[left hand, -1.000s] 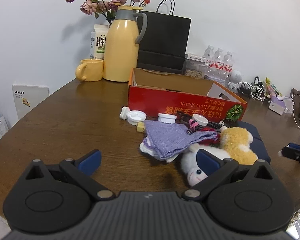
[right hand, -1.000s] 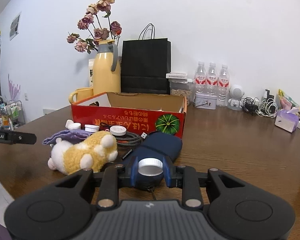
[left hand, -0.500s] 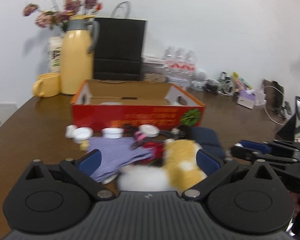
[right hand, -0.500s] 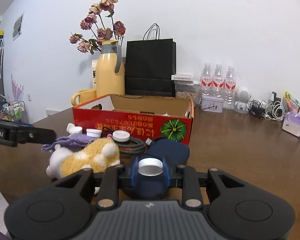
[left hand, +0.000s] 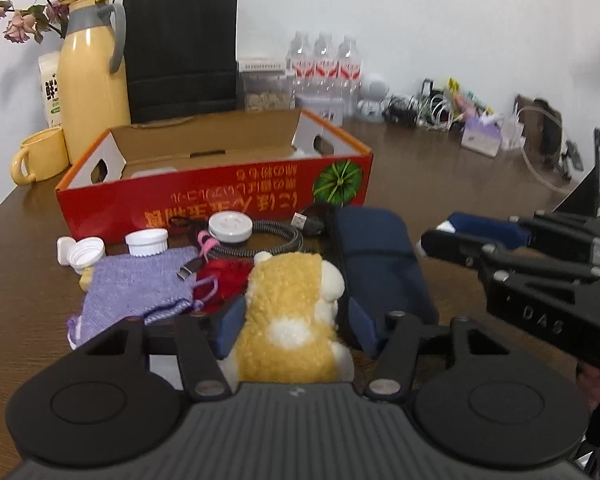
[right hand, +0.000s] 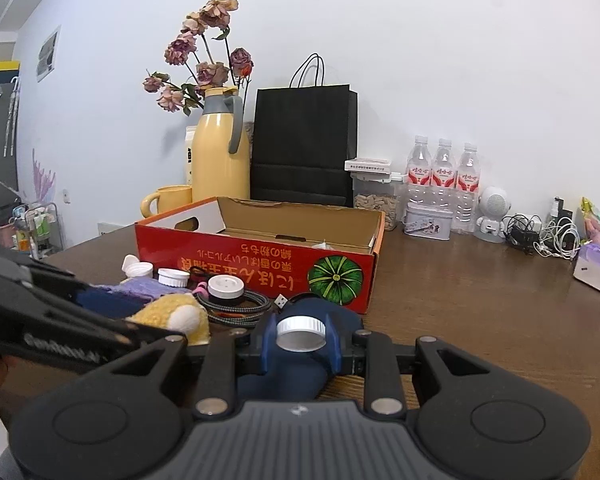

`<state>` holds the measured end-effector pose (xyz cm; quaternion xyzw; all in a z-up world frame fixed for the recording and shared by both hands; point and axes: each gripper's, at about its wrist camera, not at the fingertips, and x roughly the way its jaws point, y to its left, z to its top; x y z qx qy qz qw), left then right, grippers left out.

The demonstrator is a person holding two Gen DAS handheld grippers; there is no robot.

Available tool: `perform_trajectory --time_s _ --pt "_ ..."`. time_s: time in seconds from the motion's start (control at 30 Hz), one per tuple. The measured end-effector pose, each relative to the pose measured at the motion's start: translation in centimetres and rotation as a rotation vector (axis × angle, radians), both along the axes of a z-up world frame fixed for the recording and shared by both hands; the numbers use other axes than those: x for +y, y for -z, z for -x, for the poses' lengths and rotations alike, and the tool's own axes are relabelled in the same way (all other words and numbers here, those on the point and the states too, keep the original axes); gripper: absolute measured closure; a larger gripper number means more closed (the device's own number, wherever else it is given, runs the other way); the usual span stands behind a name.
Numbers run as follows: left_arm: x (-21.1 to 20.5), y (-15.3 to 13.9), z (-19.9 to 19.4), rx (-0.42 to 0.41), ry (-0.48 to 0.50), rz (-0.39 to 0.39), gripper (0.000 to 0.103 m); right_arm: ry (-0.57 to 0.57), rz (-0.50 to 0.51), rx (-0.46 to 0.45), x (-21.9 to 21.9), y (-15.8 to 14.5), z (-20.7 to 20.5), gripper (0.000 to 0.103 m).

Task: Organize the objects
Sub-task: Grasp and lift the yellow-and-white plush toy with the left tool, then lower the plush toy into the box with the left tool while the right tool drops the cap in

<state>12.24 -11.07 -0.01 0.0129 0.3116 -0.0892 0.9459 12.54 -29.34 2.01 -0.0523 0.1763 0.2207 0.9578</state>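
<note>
**A:** Hands first: how are yours set?

**B:** Both point forward and a little down over the brown table. My left gripper sits low over the clutter. In its view my right gripper reaches in from 3 o'clock.

**A:** And the jaws?

**B:** The left ones are closing, with the yellow plush toy between them. Both blue pads meet its fur. The right ones are narrow and clenched on a white ribbed cap, held above the navy pouch.

**A:** Where does the toy lie?

**B:** It lies on the table in front of the red box, which stands at its 12 o'clock. The pouch touches it at 3 o'clock, and a purple cloth is just beside it at 9 o'clock.

**A:** What can't you make out?

**B:** My own gripper body covers the near end of the toy. I cannot tell whether anything hangs under the cap. The box wall hides most of what is inside.
</note>
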Motion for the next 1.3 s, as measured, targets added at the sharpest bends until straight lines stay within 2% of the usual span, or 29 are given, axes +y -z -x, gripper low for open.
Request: perform_trajectory --time_s 0.2,0.23,0.33,0.5,0.73,1.0,1.3 --pt "-0.2 1.1 -0.9 0.037 -0.029 -0.028 0.044 -0.029 -0.014 0.009 -0.3 0.5 -0.8 0.078" --pt "-0.3 1.1 -1.0 0.038 -0.030 -0.029 0.048 -0.032 -0.017 0.011 -0.3 0.6 -0.9 0.078" --pt "-0.3 0.8 -1.0 0.035 -0.023 -0.021 0.053 -0.036 -0.027 0.017 -0.4 0.8 -1.1 0.078" --pt "-0.3 0.1 -0.4 0.019 -0.002 -0.006 0.054 -0.029 -0.032 0.021 -0.6 0.8 -1.0 0.078" --pt "0.6 -2.2 1.7 -0.053 0.004 0.023 0.054 -0.020 -0.016 0.004 0.0 -0.1 -0.3 0.078" --pt "3.3 -6.9 4.4 -0.188 -0.008 0.076 0.054 -0.022 0.012 -0.041 1.8 -2.1 1.1 0.078" --pt "6.4 -10.3 3.9 -0.276 -0.056 0.097 0.054 -0.032 0.025 -0.083 4.5 -4.1 1.0 0.078"
